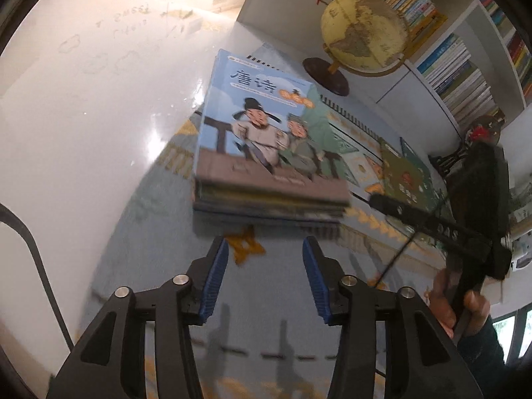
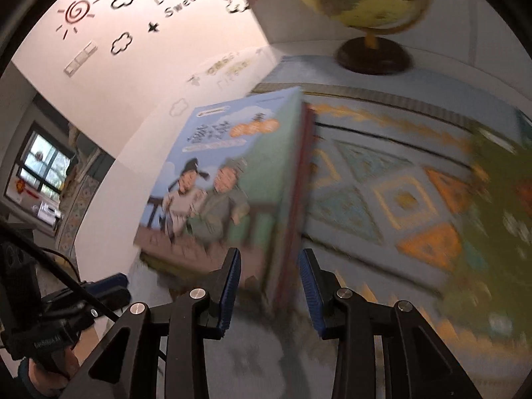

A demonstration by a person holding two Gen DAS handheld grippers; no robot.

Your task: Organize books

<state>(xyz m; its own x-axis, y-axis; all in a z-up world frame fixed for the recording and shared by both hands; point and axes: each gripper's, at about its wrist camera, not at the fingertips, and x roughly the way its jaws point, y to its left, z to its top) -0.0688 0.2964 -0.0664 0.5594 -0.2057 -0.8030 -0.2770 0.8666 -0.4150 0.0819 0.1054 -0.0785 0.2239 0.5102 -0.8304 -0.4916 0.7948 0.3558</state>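
Patterned blue rug (image 1: 159,206) covers floor. Left gripper (image 1: 265,259) jaws apart, empty, low centre. Book stack (image 1: 266,153) just above, centre frame. Right gripper (image 2: 269,272) jaws apart around stack corner; contact unclear. Globe (image 1: 364,33) upper right.

The patterned blue rug (image 1: 149,219) lies bare in front of the stack of illustrated books (image 1: 266,153), giving open approach from the near side. Glossy white floor (image 1: 99,116) left of the stack is unobstructed. Behind the stack, a yellowed globe on a dark round base (image 1: 362,33) blocks passage. To the right, a dark green book (image 1: 405,173) lies flat, with white bookshelves (image 1: 465,66) beyond.
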